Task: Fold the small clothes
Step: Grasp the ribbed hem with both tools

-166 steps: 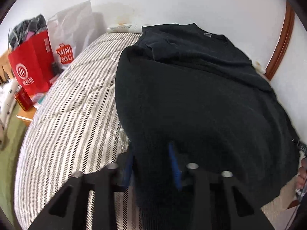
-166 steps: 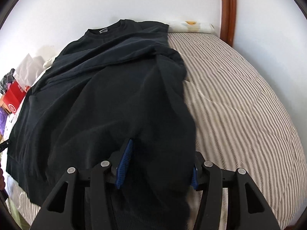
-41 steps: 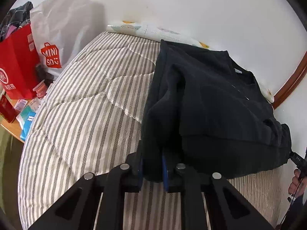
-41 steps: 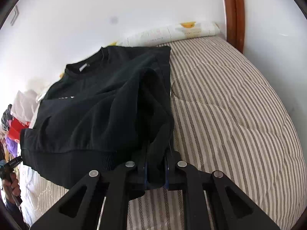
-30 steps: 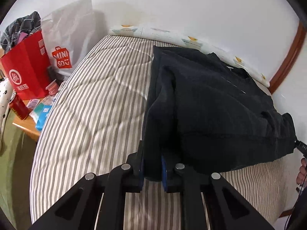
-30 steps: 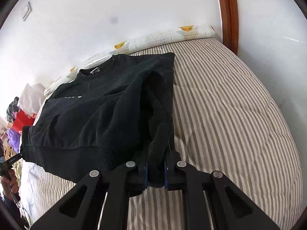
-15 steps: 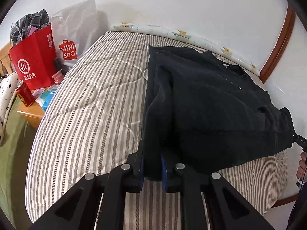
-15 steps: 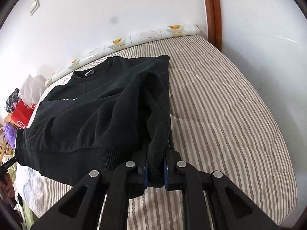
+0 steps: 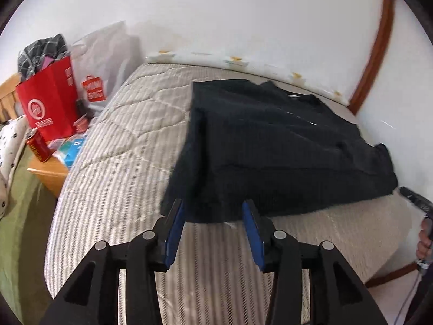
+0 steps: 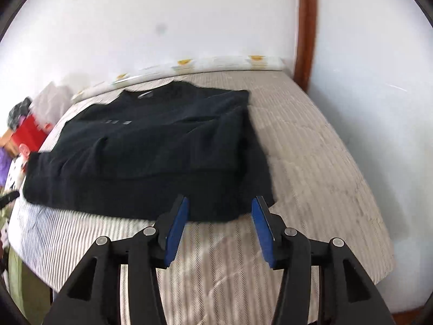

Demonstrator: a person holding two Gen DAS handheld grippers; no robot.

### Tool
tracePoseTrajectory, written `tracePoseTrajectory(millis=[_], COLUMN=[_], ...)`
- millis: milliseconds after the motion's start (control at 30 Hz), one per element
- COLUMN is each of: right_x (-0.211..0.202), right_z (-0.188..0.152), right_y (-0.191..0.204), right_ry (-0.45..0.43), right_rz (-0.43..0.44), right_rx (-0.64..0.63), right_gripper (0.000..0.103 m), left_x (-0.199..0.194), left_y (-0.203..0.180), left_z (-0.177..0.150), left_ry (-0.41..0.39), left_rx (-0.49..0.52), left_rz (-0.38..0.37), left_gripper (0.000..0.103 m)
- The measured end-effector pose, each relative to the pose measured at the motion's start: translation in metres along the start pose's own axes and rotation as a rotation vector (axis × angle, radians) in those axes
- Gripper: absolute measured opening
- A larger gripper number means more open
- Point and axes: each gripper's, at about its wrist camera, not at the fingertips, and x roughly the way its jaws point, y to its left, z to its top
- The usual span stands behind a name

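Now black sweatshirt (image 9: 276, 151) folded, flat on striped bed (image 9: 113, 162); both tools' jaws just opened, empty.

"MINISO" logo on the white shopping bag (image 9: 93, 92)

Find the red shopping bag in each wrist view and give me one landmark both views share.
Left wrist view: the red shopping bag stands at the far left, beside the bed, next to a white bag.
Right wrist view: the same bag is a small red patch at the left edge, beyond the black sweater.
Shared landmark: the black sweater on the striped bed.
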Motion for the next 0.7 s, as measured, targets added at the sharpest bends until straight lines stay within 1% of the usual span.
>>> tracePoseTrajectory(millis=[67, 133, 200, 267, 400, 500, 600, 700], right_x=[0.012, 0.029, 0.045, 0.056, 0.059, 0.058, 0.052, 0.045], right_z=[-0.009, -0.015, -0.018, -0.017, -0.012, -0.002, 0.011, 0.023], right_y=[0.010, 0.016, 0.018, 0.020, 0.029, 0.032, 0.031, 0.034], right_ry=[0.038, 0.073, 0.104, 0.114, 0.085, 0.065, 0.041, 0.018], right_rz=[0.006, 0.009, 0.026, 0.014, 0.054, 0.050, 0.079, 0.080], right_rx=[-0.033, -0.043, -0.039, -0.036, -0.043, -0.052, -0.020, -0.021], right_gripper=[0.048, 0.042, 0.020, 0.016, 0.015, 0.015, 0.015, 0.015], left_x=[0.003, 0.011, 0.022, 0.034, 0.054, 0.068, 0.062, 0.049], left_y=[-0.008, -0.016, -0.023, -0.026, -0.034, -0.037, -0.040, -0.043], left_z=[-0.003, -0.007, -0.011, -0.012, -0.012, -0.006, 0.003, 0.013], left_ry=[0.016, 0.048, 0.083, 0.110, 0.153, 0.164, 0.152, 0.137], left_rx=[0.021, 0.041, 0.050, 0.053, 0.062, 0.054, 0.051, 0.068], left_rz=[-0.019, -0.048, -0.066, -0.073, -0.076, -0.065, -0.068, -0.078], left_gripper=[0.041, 0.041, 0.041, 0.041, 0.041, 0.041, 0.041, 0.041])
